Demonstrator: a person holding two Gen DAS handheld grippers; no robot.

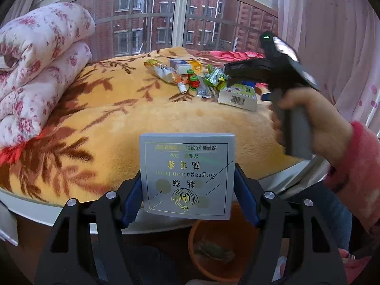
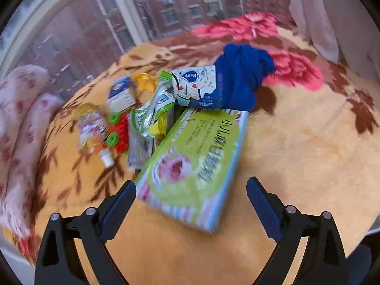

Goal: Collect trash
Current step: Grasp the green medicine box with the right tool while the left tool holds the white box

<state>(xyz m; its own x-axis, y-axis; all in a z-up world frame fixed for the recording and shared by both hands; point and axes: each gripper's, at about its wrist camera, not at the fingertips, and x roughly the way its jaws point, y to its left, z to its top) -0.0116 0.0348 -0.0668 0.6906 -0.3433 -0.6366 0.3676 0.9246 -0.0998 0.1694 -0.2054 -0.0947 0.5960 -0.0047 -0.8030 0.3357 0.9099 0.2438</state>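
My left gripper (image 1: pixel 187 197) is shut on a pale grey carton (image 1: pixel 187 175) with gold print, held over the bed's edge above an orange bin (image 1: pixel 218 244). Trash lies in a heap on the yellow blanket (image 1: pixel 106 128): a juice pouch (image 1: pixel 163 72), small boxes, green wrappers (image 1: pixel 215 77) and a green and white box (image 1: pixel 238 95). My right gripper (image 2: pixel 191 204) stands open, empty, just above the near end of the large green box (image 2: pixel 194 163). Beside it lie a blue and white carton (image 2: pixel 197 87), silver-green wrappers (image 2: pixel 156 109) and a pouch (image 2: pixel 93 130). In the left wrist view a hand (image 1: pixel 308 118) holds the right gripper's handle.
A rolled floral quilt (image 1: pixel 35 71) lies at the left of the bed. A blue cloth (image 2: pixel 242 78) sits behind the trash. A window (image 1: pixel 166 19) runs along the far side and a pink curtain (image 1: pixel 332 35) hangs at the right. The orange bin has crumpled trash in it.
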